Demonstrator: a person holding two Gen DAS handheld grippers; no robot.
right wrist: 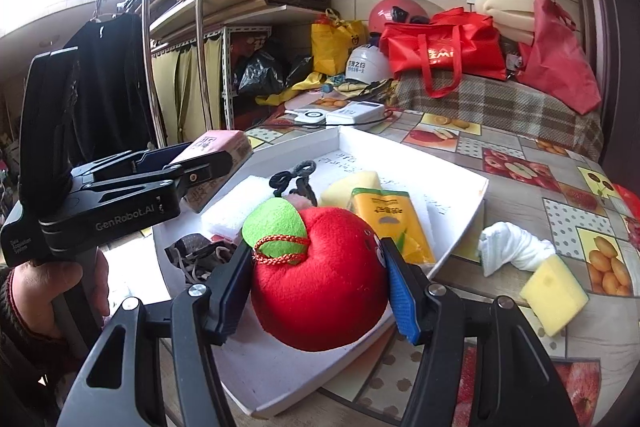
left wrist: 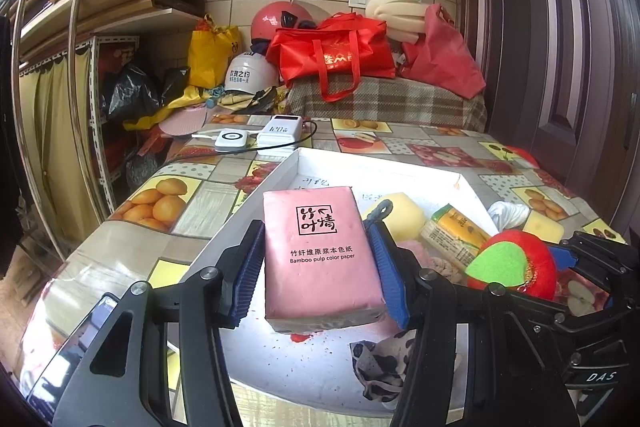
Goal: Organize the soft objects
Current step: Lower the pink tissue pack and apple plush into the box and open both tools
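The left hand-held gripper [left wrist: 320, 259] clamps a pink tissue pack [left wrist: 320, 251] by its long sides, above the white tray [right wrist: 448, 171]. The right hand-held gripper [right wrist: 316, 279] squeezes a red plush apple [right wrist: 320, 279] over the tray's near edge, the tray directly beneath both.

The pink tissue pack [left wrist: 320, 255] reads "Bamboo pulp color paper". Left tool [right wrist: 208, 167] body: "GenRobot.AI". Right tool [left wrist: 560, 267] body: "DAS". Power bank [left wrist: 279, 135] beyond the tray [left wrist: 280, 171]: "120w".

A cluttered home storeroom: helmets [left wrist: 276, 23] and red tote bags [left wrist: 332, 55] heaped by a tiled wall, curtained metal shelving [right wrist: 208, 67], fruit-print oilcloth [left wrist: 168, 195] on the surface.
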